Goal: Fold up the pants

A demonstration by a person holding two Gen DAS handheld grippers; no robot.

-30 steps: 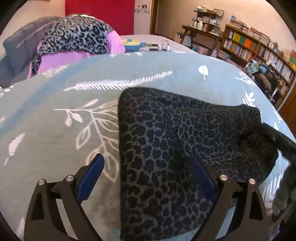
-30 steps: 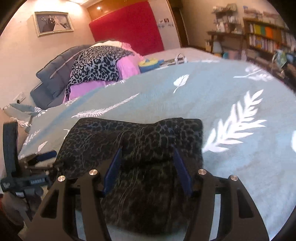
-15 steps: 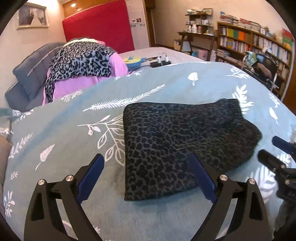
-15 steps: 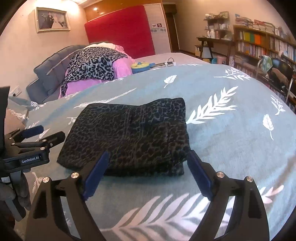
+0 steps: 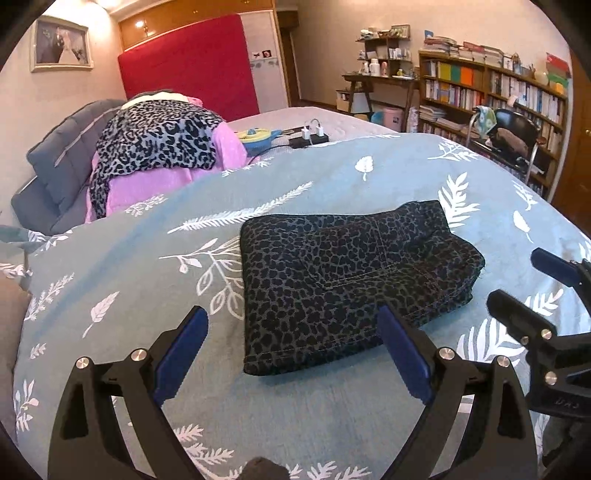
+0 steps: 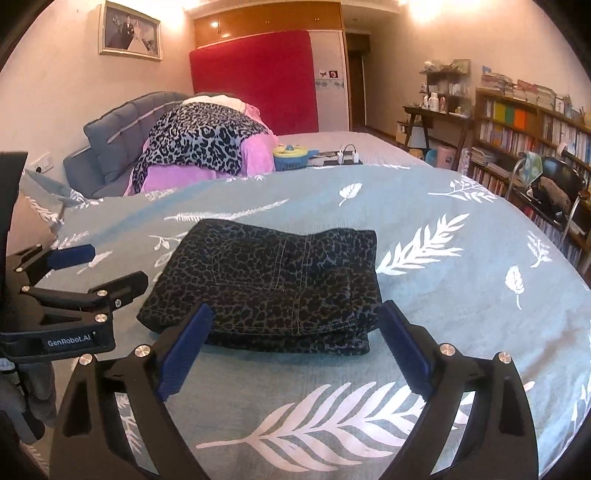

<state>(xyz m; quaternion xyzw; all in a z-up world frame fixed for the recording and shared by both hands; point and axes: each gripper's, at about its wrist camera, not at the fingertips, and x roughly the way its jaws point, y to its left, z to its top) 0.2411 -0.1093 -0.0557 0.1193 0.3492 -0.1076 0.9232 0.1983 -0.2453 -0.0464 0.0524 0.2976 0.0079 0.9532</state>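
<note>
Dark leopard-print pants (image 5: pixel 343 280) lie folded into a compact, roughly rectangular bundle on the bed, resting on a teal bedspread (image 5: pixel 129 266) printed with white leaves and ferns. In the right wrist view the same bundle (image 6: pixel 273 277) shows several stacked layers along its near edge, with pale stitching lines crossing the top layer.

The left gripper (image 5: pixel 291 354) hangs above the bedspread just short of the bundle, its blue-padded jaws spread wide with nothing between the pads; the near corner of the pants appears in the gap but is not touched. The right gripper (image 6: pixel 295 350) has just been opening its jaws, and they now stand wide apart, clear of the fabric, with only bedspread and the bundle's near edge seen between them. Each gripper also shows in the other's view: the right one at the right edge of the left camera (image 5: pixel 535 291), the left one at the left edge of the right camera (image 6: pixel 85 273), both with jaws apart and holding nothing.

Farther up the bed a grey leopard-print garment (image 6: pixel 199 140) is draped over pink fabric (image 6: pixel 192 173) against a grey padded headboard (image 6: pixel 114 136). A blue and yellow object (image 6: pixel 291 155) and a power strip (image 6: pixel 343 157) lie near it. A red panel (image 6: pixel 255 81) stands behind the bed, bookshelves (image 6: pixel 532 125) line the right wall, and a framed picture (image 6: pixel 129 31) hangs on the left wall.
</note>
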